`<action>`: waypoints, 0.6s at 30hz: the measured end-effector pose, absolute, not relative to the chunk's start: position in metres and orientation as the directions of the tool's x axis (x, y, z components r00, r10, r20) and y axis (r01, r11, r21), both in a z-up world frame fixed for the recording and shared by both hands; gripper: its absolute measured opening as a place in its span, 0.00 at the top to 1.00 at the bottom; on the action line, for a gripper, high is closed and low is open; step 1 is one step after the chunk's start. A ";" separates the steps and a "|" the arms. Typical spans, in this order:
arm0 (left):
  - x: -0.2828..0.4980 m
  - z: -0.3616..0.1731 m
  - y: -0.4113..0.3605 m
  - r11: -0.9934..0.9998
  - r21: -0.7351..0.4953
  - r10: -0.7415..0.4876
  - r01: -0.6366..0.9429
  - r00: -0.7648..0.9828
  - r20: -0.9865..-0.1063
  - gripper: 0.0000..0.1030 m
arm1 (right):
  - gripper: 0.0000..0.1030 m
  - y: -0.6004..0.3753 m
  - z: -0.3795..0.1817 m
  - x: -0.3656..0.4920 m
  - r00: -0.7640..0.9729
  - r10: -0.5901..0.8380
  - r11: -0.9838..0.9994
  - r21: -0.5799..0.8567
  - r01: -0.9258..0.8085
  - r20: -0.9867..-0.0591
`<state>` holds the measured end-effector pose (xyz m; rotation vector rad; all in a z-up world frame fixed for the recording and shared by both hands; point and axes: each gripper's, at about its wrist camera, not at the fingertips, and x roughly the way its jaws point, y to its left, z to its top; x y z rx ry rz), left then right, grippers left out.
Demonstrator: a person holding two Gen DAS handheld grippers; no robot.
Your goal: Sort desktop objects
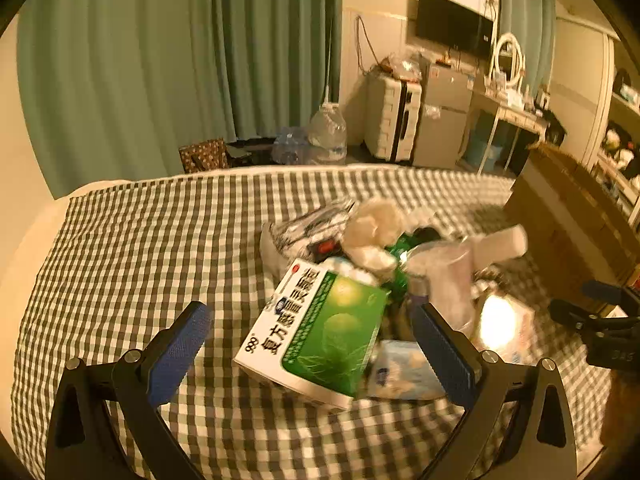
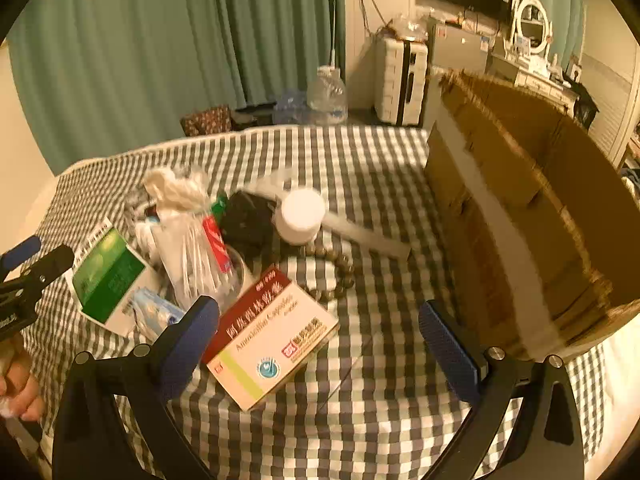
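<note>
Partly, the green box [image 1: 316, 332] hides the blurred pile [image 1: 400, 248] behind.

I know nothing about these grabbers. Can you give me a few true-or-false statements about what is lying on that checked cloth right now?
1. The green medicine box lies between the open fingers of the left gripper. True.
2. The right gripper is clamped on the red and white box. False: it is open, holding nothing.
3. The cardboard box stands on the left. False: on the right.
4. A string of beads lies near the white jar. True.
</note>
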<state>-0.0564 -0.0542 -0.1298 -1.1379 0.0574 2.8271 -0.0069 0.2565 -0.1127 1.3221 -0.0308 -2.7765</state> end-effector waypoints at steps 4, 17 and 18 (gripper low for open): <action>-0.063 -0.146 -0.061 -0.993 0.013 0.076 -0.120 -0.701 -0.710 0.00 | 0.02 0.250 -0.132 -0.012 -0.588 -0.081 -0.997 0.064 0.049 -0.805; -0.077 -0.179 -0.059 -0.979 -0.032 0.159 -0.201 -0.654 -0.740 0.00 | 0.02 0.209 -0.171 -0.017 -0.516 -0.080 -0.996 0.053 0.067 -0.853; -0.079 -0.182 -0.057 -0.977 -0.029 0.161 -0.211 -0.643 -0.748 0.00 | 0.02 0.209 -0.172 -0.020 -0.517 -0.073 -0.997 0.054 0.051 -0.853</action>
